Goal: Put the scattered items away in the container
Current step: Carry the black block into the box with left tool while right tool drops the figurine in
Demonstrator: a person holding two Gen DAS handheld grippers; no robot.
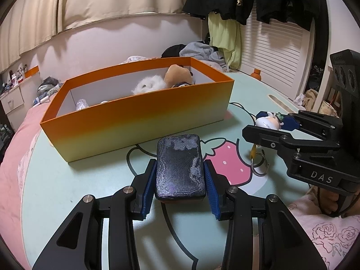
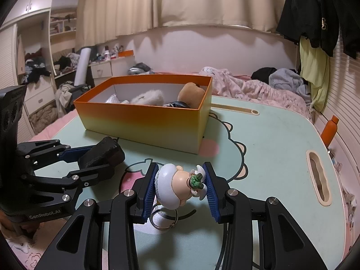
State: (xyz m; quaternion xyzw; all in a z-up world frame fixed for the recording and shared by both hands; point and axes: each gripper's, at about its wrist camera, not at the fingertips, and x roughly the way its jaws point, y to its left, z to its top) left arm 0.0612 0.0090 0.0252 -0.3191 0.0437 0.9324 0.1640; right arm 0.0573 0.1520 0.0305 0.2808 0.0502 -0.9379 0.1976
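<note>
Gripped in the left claw (image 1: 180, 180) is a dark block (image 1: 180, 166), raised short of the orange box (image 1: 139, 121) ahead. Rightward, the right claw (image 2: 181, 183) clenches a figurine keychain (image 2: 175, 185). Plush toys (image 2: 148, 97) already sit inside; both held items remain to drop.

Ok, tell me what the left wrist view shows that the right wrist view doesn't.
Left only: the strawberry print on the table, and the black block's textured top.
Right only: the shelves, and a slot in the table.
Both: the orange box with plush toys, the left gripper shut on the block, the right gripper shut on the figurine.
</note>
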